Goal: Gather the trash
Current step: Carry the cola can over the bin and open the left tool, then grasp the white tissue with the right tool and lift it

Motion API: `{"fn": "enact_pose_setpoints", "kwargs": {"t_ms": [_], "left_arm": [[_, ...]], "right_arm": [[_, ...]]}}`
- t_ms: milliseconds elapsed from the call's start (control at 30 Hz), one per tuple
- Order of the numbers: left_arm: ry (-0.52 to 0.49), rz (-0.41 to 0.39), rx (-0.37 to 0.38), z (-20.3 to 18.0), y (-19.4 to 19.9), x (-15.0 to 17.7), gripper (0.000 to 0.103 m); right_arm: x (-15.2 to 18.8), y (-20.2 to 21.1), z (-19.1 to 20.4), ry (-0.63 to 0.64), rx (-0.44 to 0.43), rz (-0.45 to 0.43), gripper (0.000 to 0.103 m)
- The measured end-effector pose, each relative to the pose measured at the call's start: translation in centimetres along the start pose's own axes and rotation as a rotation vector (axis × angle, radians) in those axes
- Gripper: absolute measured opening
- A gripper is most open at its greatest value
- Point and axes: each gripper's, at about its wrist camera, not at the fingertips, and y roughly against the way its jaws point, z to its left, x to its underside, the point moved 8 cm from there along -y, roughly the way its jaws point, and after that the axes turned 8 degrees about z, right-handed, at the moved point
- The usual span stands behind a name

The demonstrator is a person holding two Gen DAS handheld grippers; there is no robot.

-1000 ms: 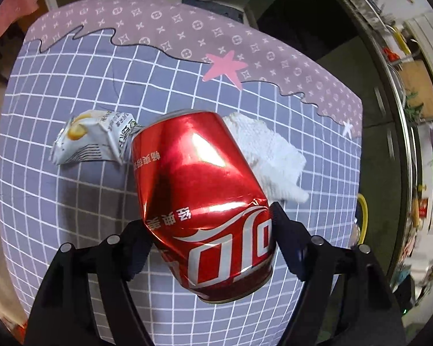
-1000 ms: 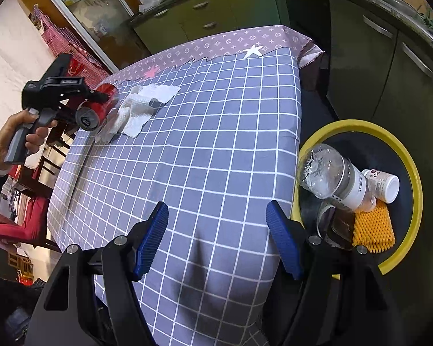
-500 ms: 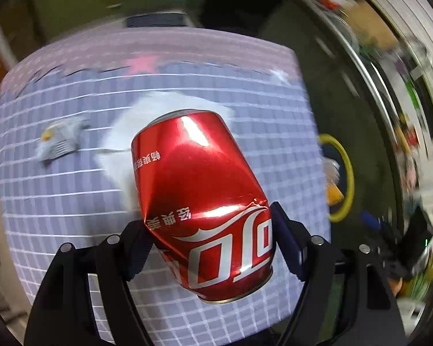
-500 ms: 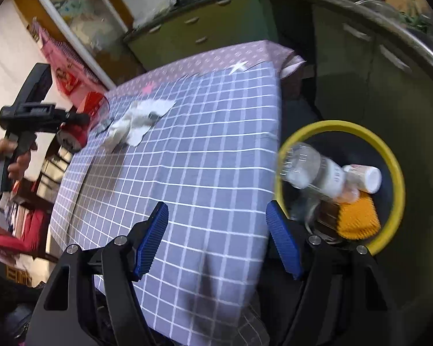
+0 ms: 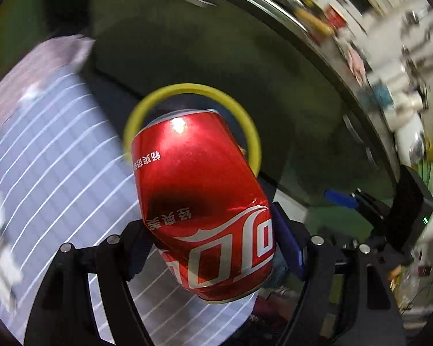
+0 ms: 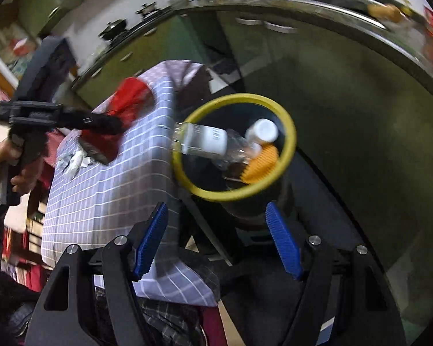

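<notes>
I have swung the left gripper [image 5: 213, 245], pinching the dented red aluminium can [image 5: 202, 201], toward the yellow-rimmed bin [image 5: 246, 132] mid-frame; right gripper [image 6: 216, 242] spread, empty.

A yellow-rimmed bin [image 6: 288, 150] stands just beside the table's [image 6: 106, 190] edge, at two o'clock from it. Its mouth is partly filled: a clear bottle [image 6: 205, 141] juts over the rim at nine o'clock.

Red can [image 5: 205, 201] now nearer bin [image 5: 245, 121]
</notes>
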Motion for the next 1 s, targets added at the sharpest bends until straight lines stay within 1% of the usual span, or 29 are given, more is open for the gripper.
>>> {"fn": "enact_pose_setpoints", "kwargs": {"t_ms": [100, 300, 333, 400, 467, 500, 600, 667, 767, 833, 867, 933, 1000], "left_arm": [[-0.065, 0.031, -0.028, -2.3, -3.5, -2.2, 0.072], [-0.098, 0.085, -0.077, -3.5, -9.3, -5.7, 0.073], [-0.099, 0.096, -0.096, -3.4, -10.1, -6.1, 0.075], [-0.096, 0.101, -0.103, -3.3, -10.8, -6.7, 0.078], [-0.1, 0.102, -0.094, -3.4, -10.6, -6.6, 0.079], [-0.101, 0.095, -0.094, -3.3, -10.2, -6.5, 0.081], [-0.118, 0.04, -0.075, -2.9, -7.2, -5.2, 0.081], [-0.136, -0.042, -0.072, -2.8, -3.8, -3.7, 0.082], [-0.139, -0.13, -0.069, -2.1, 0.2, -0.8, 0.084], [-0.133, -0.205, -0.068, -1.2, 3.3, 2.0, 0.085], [-0.116, -0.25, -0.062, -0.2, 5.1, 4.0, 0.086], [-0.079, -0.308, -0.065, 1.4, 7.4, 6.8, 0.09], [-0.028, -0.384, -0.089, 4.3, 10.0, 10.8, 0.092]], "right_arm": [[0.8, 0.3, -1.7, -0.036, -0.002, -0.002, 0.07], [1.7, 0.1, -3.4, -0.071, -0.019, 0.003, 0.07], [1.8, 0.0, -3.5, -0.074, -0.023, 0.004, 0.07], [1.9, -0.1, -3.6, -0.077, -0.029, 0.007, 0.07], [2.2, 0.0, -3.7, -0.077, -0.033, 0.005, 0.07], [2.3, 0.0, -3.6, -0.078, -0.035, 0.003, 0.07], [2.3, 0.1, -3.2, -0.078, -0.04, -0.005, 0.07], [2.3, 0.1, -2.7, -0.071, -0.046, -0.007, 0.07], [2.1, 0.0, -1.4, -0.043, -0.051, -0.002, 0.071], [1.9, -0.1, -0.1, -0.011, -0.048, 0.005, 0.071], [1.7, -0.1, 0.7, 0.008, -0.047, 0.007, 0.071], [1.1, -0.1, 2.5, 0.045, -0.047, 0.01, 0.071], [0.2, -0.3, 4.6, 0.091, -0.046, 0.016, 0.072]]}}
